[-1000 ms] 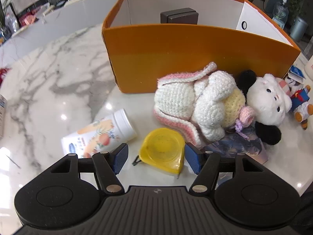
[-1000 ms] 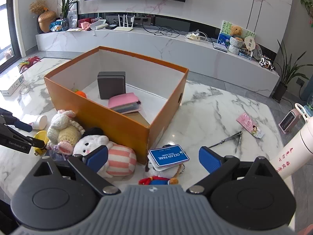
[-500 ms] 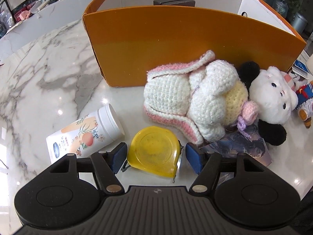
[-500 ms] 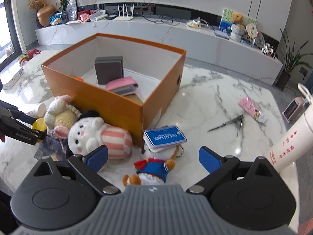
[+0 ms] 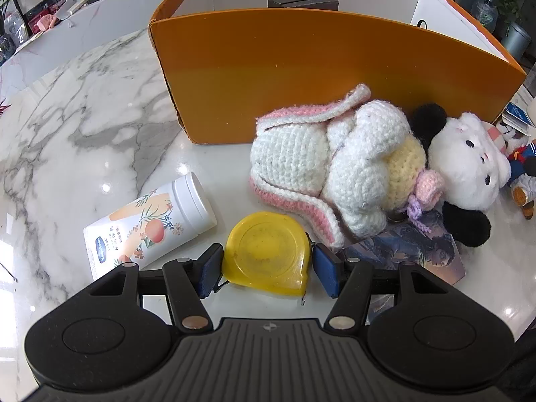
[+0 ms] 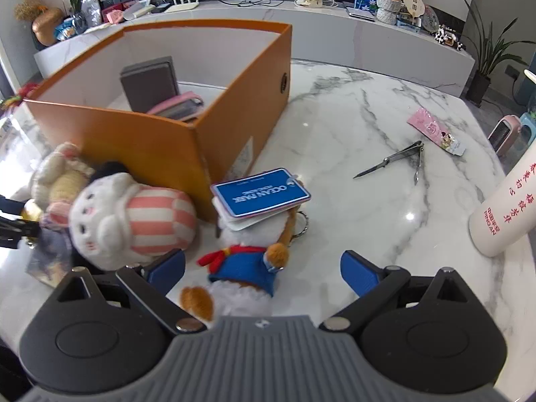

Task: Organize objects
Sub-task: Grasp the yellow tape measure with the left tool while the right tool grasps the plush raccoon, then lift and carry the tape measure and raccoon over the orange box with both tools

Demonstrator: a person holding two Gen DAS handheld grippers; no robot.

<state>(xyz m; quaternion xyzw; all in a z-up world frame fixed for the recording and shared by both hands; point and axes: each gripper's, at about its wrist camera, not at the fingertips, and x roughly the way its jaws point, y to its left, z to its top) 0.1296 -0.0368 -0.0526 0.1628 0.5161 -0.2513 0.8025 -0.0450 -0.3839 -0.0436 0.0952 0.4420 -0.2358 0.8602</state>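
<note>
Left gripper (image 5: 268, 269) straddling yellow tape measure (image 5: 266, 256) flat on marble table (image 5: 83, 117), pads flanking, contact unclear. Hard, smooth, fairly weighty; squeeze across the flat edges. Right gripper (image 6: 263, 273) spread wide.

Tape measure (image 5: 266, 254) before box (image 5: 301, 77)

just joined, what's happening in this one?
A person is tidying toys and odds and ends beside an orange box on a marble table. The left gripper straddles a yellow tape measure with its pads on either side; contact is unclear. The right gripper is open over a sailor-suited duck plush. Neither item is lifted yet.
</note>
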